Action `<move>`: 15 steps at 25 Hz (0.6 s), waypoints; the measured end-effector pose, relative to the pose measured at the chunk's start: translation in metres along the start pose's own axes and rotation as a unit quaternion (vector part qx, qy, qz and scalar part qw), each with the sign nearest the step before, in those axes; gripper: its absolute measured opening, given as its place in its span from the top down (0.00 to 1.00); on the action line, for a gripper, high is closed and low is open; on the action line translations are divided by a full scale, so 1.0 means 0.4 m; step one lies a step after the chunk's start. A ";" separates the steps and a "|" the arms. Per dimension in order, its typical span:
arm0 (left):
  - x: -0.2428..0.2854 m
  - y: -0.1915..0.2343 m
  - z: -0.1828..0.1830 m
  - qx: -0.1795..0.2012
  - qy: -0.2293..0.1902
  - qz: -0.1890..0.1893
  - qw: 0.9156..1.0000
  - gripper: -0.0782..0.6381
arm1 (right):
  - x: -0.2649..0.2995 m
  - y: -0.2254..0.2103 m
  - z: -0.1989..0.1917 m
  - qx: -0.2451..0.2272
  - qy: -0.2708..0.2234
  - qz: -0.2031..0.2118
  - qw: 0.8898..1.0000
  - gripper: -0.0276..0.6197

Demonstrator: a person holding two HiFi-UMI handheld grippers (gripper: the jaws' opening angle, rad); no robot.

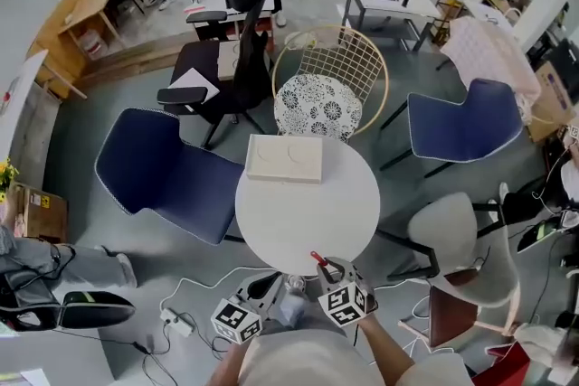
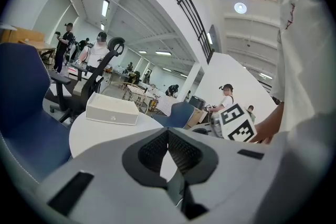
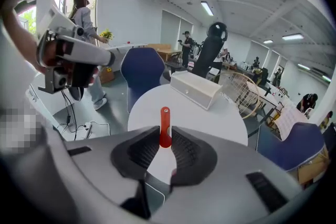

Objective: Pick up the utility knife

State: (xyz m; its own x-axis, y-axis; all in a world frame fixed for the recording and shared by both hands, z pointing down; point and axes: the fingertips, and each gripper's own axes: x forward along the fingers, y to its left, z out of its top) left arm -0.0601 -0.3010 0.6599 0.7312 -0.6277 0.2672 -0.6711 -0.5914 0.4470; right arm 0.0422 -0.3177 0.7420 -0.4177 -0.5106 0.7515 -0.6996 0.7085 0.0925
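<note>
A red utility knife (image 3: pixel 165 126) stands up between the pads of my right gripper (image 3: pixel 165 140), which is shut on its lower end, lifted off the round white table (image 3: pixel 210 113). From the head view the knife (image 1: pixel 318 259) pokes out of the right gripper (image 1: pixel 329 268) at the table's near edge (image 1: pixel 308 221). My left gripper (image 1: pixel 270 287) hangs just off that edge, left of the right one. Its pads (image 2: pixel 181 150) meet at the tips with nothing between them. The right gripper's marker cube (image 2: pixel 235 122) shows at its right.
A flat white box (image 1: pixel 284 158) lies at the table's far side. Chairs ring the table: a blue one (image 1: pixel 154 167) left, a wire one (image 1: pixel 330 77) behind, a blue one (image 1: pixel 461 122) and a grey one (image 1: pixel 461 240) right. Cables (image 1: pixel 181 312) trail on the floor.
</note>
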 end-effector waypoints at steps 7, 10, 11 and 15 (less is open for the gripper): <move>-0.020 0.005 0.023 0.009 -0.014 0.005 1.000 0.87 | -0.086 0.024 0.062 -0.010 -0.051 -0.013 0.999 0.83; -0.020 -0.005 0.028 0.013 -0.018 -0.001 1.000 0.87 | -0.093 0.017 0.085 0.010 -0.072 -0.022 0.997 0.83; -0.019 -0.008 0.030 0.015 -0.019 -0.002 1.000 0.87 | -0.098 0.013 0.095 0.024 -0.084 -0.025 0.996 0.83; -0.024 -0.025 0.042 0.023 -0.028 -0.005 0.999 0.87 | -0.135 -0.016 0.132 0.126 -0.151 -0.027 0.980 0.83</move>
State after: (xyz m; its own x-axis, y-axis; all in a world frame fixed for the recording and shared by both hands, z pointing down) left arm -0.0626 -0.2977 0.6385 0.7307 -0.6484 0.2136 -0.6695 -0.6195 0.4098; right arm 0.0386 -0.3202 0.6665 -0.5024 -0.6917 0.5188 -0.8305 0.5530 -0.0669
